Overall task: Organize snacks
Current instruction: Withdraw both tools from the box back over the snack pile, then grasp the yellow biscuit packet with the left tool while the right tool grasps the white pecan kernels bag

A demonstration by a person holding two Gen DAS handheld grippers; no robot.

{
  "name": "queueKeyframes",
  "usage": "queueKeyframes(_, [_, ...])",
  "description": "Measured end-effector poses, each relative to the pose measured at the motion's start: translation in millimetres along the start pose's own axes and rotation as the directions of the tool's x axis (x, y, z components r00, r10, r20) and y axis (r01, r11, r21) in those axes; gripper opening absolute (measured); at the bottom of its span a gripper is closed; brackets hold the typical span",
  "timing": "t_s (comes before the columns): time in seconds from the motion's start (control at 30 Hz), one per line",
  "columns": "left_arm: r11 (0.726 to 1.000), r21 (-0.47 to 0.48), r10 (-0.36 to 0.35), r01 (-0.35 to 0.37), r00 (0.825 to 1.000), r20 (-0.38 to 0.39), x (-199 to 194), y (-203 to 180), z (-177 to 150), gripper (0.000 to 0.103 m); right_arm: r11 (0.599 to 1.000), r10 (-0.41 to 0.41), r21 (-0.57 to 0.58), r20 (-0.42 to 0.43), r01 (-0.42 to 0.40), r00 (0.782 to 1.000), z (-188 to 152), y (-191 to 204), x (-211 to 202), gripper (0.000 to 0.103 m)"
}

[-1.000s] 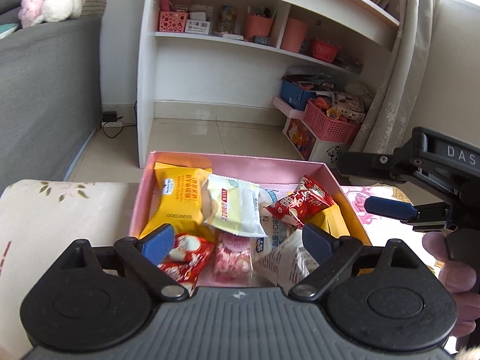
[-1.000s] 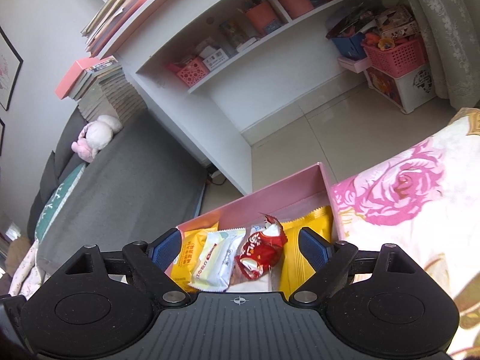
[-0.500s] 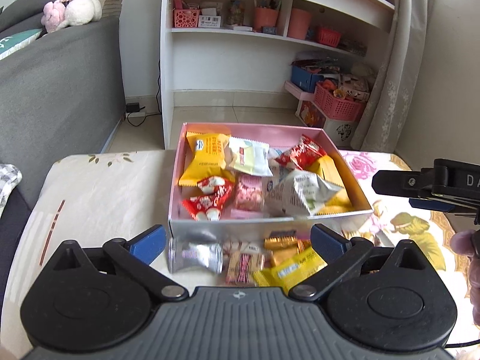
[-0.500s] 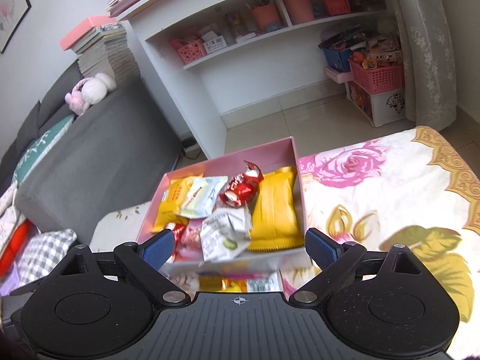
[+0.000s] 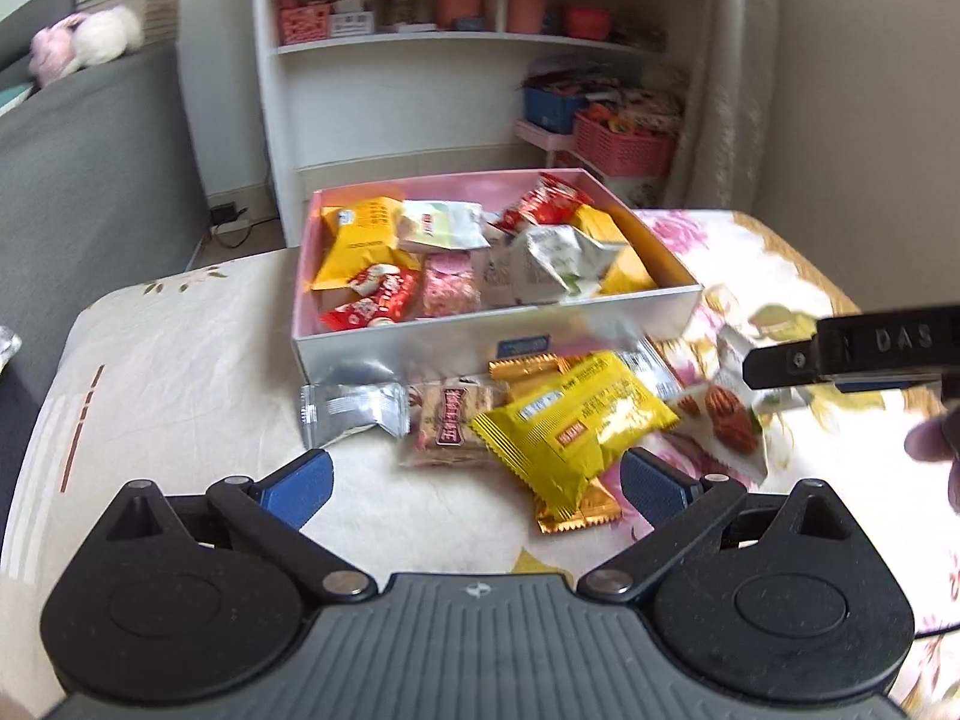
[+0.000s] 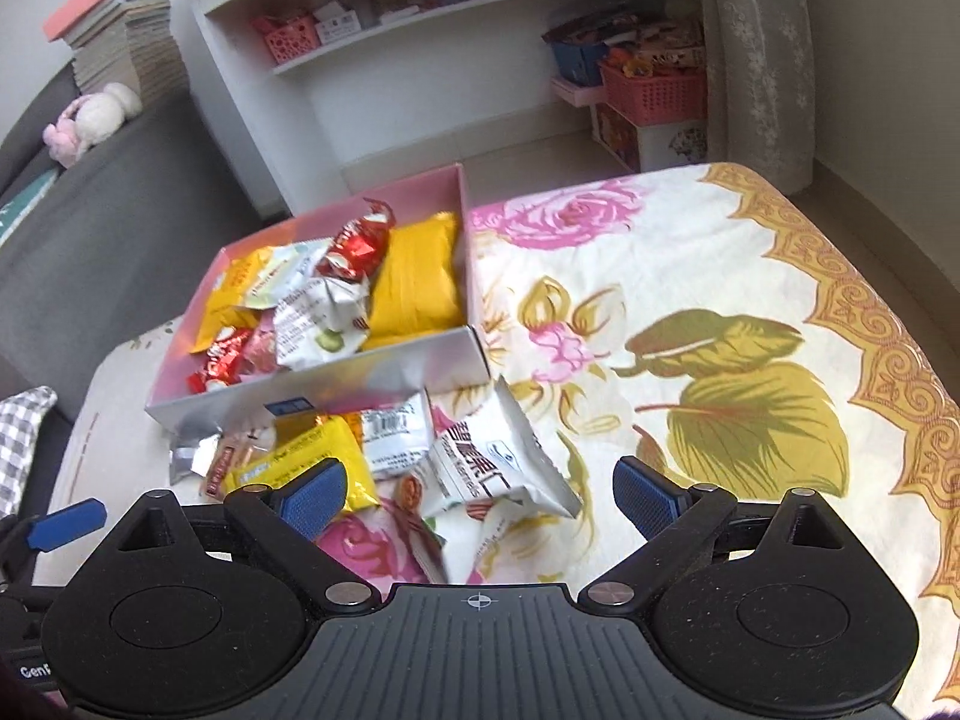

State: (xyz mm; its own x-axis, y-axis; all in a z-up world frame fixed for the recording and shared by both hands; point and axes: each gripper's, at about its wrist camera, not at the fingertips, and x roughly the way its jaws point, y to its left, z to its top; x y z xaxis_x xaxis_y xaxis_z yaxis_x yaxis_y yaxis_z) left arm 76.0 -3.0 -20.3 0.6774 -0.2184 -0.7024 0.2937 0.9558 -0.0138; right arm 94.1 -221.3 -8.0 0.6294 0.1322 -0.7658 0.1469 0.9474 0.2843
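A pink-lined box [image 5: 498,336] [image 6: 414,366] holds several snack packets. In front of it lie loose snacks: a yellow packet [image 5: 570,426] [image 6: 300,456], a silver packet [image 5: 354,408], a biscuit bar [image 5: 450,426], and a white packet [image 6: 492,462] [image 5: 738,414]. My left gripper [image 5: 474,480] is open and empty just before the yellow packet. My right gripper [image 6: 480,489] is open and empty over the white packet; it also shows at the right of the left wrist view [image 5: 840,354].
The snacks lie on a floral cloth [image 6: 720,330] over a low table. A white shelf unit [image 5: 468,60] stands behind, a grey sofa [image 5: 84,168] to the left, pink baskets [image 5: 624,144] on the floor at the right.
Both grippers have pulled back from over the box toward me. The loose snacks in front of the box have come into view. Both stay open.
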Motion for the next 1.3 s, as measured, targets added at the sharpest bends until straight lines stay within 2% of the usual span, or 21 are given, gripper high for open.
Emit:
queueKeyframes(0.2, [0.992, 0.116, -0.049, 0.047, 0.999, 0.018, 10.5, -9.7, -1.9, 0.097, 0.990, -0.002, 0.138, -0.059, 0.010, 0.998, -2.9, -16.0, 9.3, 0.097])
queueKeyframes(0.33, [0.987, 0.104, -0.127, 0.123, 0.992, 0.025, 18.1, -6.9, 2.4, 0.086, 0.984, 0.014, 0.176, -0.084, 0.001, 0.996, -2.9, -15.2, 14.6, 0.097])
queueKeyframes(0.47, [0.976, 0.133, -0.179, 0.173, 0.983, 0.033, 26.9, -13.5, 7.6, 0.081, 0.982, 0.022, 0.189, -0.089, -0.005, 0.996, -1.4, -12.6, 18.8, 0.097])
queueKeyframes(0.63, [0.964, 0.191, -0.192, 0.185, 0.981, 0.019, 39.0, -27.6, 10.2, 0.079, 0.977, 0.034, 0.212, -0.102, -0.011, 0.994, -0.2, -10.4, 27.6, 0.097])
queueKeyframes(0.8, [0.953, 0.259, -0.160, 0.156, 0.987, -0.008, 45.0, -38.4, 4.6, 0.075, 0.978, 0.020, 0.208, -0.105, 0.003, 0.994, -0.3, -8.1, 36.1, 0.096])
queueKeyframes(0.87, [0.951, 0.272, -0.151, 0.149, 0.988, -0.014, 43.8, -39.3, 2.3, 0.071, 0.979, 0.008, 0.202, -0.105, 0.013, 0.994, -0.1, -7.6, 38.8, 0.095])
queueKeyframes(0.93, [0.948, 0.280, -0.147, 0.150, 0.989, -0.030, 42.0, -40.4, 0.3, 0.059, 0.980, 0.000, 0.196, -0.102, 0.020, 0.995, 0.4, -8.0, 41.4, 0.093])
queueKeyframes(1.0, [0.943, 0.292, -0.149, 0.158, 0.987, -0.053, 39.8, -43.3, -2.2, 0.056, 0.983, -0.011, 0.184, -0.100, 0.029, 0.995, 1.1, -8.5, 42.4, 0.089])
queueKeyframes(1.13, [0.929, 0.320, -0.162, 0.184, 0.982, -0.096, 32.2, -53.7, -11.5, 0.055, 0.986, -0.001, 0.166, -0.096, 0.017, 0.995, 1.6, -7.6, 41.3, 0.075])
queueKeyframes(1.3, [0.902, 0.373, -0.184, 0.218, 0.975, -0.125, 20.7, -65.7, -20.5, 0.057, 0.990, -0.003, 0.142, -0.098, 0.017, 0.995, 1.3, -6.0, 41.3, 0.074])
